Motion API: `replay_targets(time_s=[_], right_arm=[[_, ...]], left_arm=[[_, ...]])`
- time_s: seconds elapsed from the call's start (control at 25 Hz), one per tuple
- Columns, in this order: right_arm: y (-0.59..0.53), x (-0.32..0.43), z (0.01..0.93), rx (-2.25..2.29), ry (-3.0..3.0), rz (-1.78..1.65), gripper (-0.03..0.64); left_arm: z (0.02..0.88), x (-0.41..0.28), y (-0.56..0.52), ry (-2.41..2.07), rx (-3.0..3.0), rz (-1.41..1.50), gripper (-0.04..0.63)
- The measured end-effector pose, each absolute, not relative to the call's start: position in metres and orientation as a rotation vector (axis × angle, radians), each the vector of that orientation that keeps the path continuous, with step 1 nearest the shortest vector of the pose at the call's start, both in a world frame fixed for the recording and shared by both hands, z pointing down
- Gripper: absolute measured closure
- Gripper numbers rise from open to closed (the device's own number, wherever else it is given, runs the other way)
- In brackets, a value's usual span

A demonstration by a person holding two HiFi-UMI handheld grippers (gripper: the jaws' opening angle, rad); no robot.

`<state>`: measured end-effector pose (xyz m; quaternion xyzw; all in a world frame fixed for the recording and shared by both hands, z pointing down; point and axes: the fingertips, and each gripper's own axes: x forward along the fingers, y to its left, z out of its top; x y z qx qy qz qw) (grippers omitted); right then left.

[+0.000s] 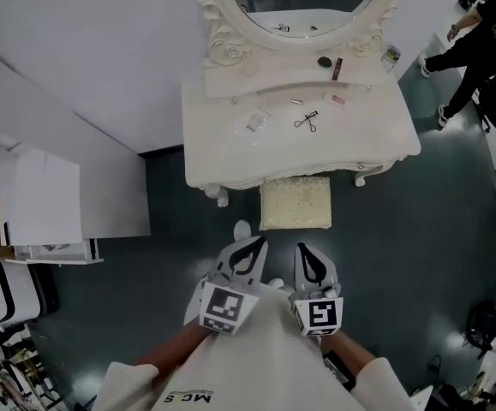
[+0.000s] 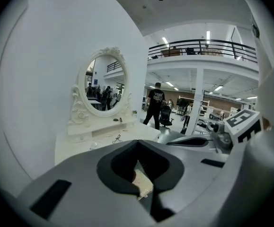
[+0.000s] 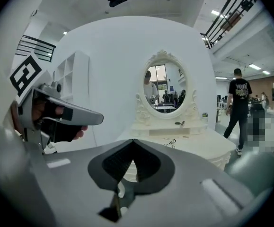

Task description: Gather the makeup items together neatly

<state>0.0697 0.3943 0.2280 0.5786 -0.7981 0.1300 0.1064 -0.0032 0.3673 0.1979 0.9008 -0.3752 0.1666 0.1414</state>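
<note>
Risk: left gripper & right gripper fingers shut, empty; stool blocks tabletop, may get bumped; small curler could skid.

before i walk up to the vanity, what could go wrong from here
The cushioned stool stands between you and the vanity; you could trip on it.
The eyelash curler and other small pieces lie scattered; a careless sweep might knock one off.
A person stands near the vanity's right end and might cross your path.
</note>
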Motion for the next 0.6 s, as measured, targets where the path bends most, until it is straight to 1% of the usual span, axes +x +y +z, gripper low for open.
replay_targets(time_s=[0.2, 0.4, 0.6], right_arm=[[0.327, 0.055, 0.215, 1.73, -2.327, 0.401, 0.614], [0.274, 0.051, 0.224, 1.719, -2.282, 0.387, 0.614], [0.237, 0.054, 0.233, 1.632, -2.289, 0.379, 0.614]], left_arm=[[0.188, -0.014, 0.307, -1.006, 2.648, 0.467, 0.586], [0.211, -0.014, 0.264, -0.914, 2.662, 0.563, 0.586], [0.226, -0.014, 0.228, -0.945, 2.543, 0.538, 0.586]])
